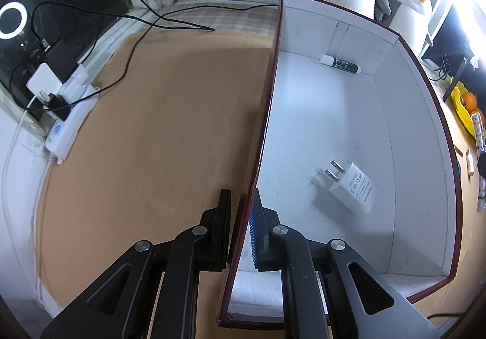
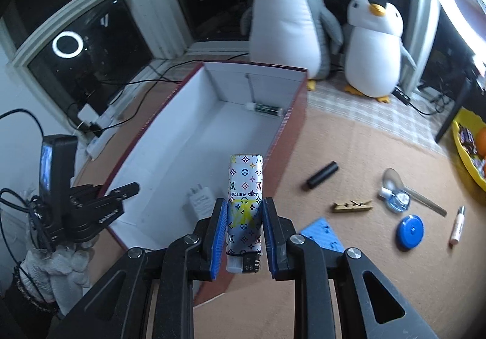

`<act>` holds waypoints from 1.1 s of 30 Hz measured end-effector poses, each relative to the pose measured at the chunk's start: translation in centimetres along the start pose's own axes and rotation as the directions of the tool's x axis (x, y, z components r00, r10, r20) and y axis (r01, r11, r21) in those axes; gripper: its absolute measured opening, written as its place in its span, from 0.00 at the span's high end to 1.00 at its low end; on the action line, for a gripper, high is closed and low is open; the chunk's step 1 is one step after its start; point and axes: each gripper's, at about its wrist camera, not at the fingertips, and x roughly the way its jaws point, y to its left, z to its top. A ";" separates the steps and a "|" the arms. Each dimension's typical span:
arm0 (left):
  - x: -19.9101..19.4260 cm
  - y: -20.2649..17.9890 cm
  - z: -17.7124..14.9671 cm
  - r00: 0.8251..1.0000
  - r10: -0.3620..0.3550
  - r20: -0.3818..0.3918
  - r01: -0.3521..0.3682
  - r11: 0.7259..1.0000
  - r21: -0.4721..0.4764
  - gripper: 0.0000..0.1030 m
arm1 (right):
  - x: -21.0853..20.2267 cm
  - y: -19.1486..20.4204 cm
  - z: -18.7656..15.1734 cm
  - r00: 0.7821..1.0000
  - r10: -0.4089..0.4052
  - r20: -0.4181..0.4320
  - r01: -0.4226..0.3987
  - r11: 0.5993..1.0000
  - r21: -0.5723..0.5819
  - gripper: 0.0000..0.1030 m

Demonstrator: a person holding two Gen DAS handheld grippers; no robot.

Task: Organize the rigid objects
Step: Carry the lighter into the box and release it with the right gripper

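The right gripper point(image 2: 244, 225) is clamped on a lighter point(image 2: 245, 202) with a white, monogram-patterned wrap; its blue pads press the lighter's two long sides, and the lighter stands upright between them with its metal head toward the camera. It hangs above the near right corner of the box point(image 2: 299, 102), a large open box with dark red outer walls and a white inside.

The left gripper point(image 1: 241, 217) is closed tight on the box's left wall point(image 1: 267, 114): one finger sits outside the wall and the other, with the blue pad, sits inside. In the right wrist view the same gripper point(image 2: 133, 188) reaches in from the box's left side, held by a hand in a white glove point(image 2: 57, 266).

Inside the box, a white plug adapter point(image 1: 352, 187) lies on the floor nearer the front, its two prongs pointing toward the left wall. A green tube with a white cap point(image 1: 340, 63) lies against the far wall.

On the brown tabletop point(image 2: 349, 141) to the right of the box lie a black cylinder point(image 2: 322, 175), a wooden clothespin point(image 2: 352, 205), a spoon point(image 2: 410, 187), a blue round case point(image 2: 410, 231), a small beige tube point(image 2: 457, 226) and a blue card point(image 2: 323, 235). Farther right is a yellow bowl point(image 2: 464, 153). Behind the box stand two plush penguins point(image 2: 288, 17). To the box's left, a white power strip point(image 1: 71, 123) with cables lies by the window.
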 end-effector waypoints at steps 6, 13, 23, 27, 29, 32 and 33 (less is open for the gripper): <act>0.0 0.1 0.0 1.000 -0.001 0.001 0.001 1.000 -0.001 0.90 | 0.5 2.5 -0.1 1.000 0.021 -0.012 -0.022 0.998 -0.051 0.80; -0.1 0.1 -0.1 1.000 -0.005 0.003 0.005 1.000 0.001 0.90 | 1.7 4.2 -0.4 0.999 0.022 -0.037 -0.025 0.996 -0.081 0.80; -0.2 0.3 -0.2 1.000 -0.014 0.016 0.014 1.000 0.003 0.94 | 2.5 5.2 -0.8 0.998 0.010 -0.057 -0.015 0.995 -0.097 0.80; -0.2 0.3 -0.2 1.000 -0.014 0.021 0.014 1.000 0.007 0.94 | 2.8 5.6 -1.0 0.998 0.006 -0.069 -0.013 0.994 -0.106 0.80; -0.2 0.3 -0.3 1.000 -0.017 0.021 0.017 1.000 0.007 0.94 | 2.9 5.8 -1.1 0.997 0.008 -0.072 -0.016 0.994 -0.109 0.80; -0.2 0.3 -0.3 1.000 -0.020 0.023 0.020 1.000 0.009 0.94 | 3.0 6.1 -1.3 0.997 0.003 -0.074 -0.012 0.993 -0.115 0.78; -0.2 0.3 -0.3 1.000 -0.020 0.024 0.020 1.000 0.009 0.94 | 3.0 6.2 -1.3 0.997 0.003 -0.075 -0.012 0.993 -0.113 0.74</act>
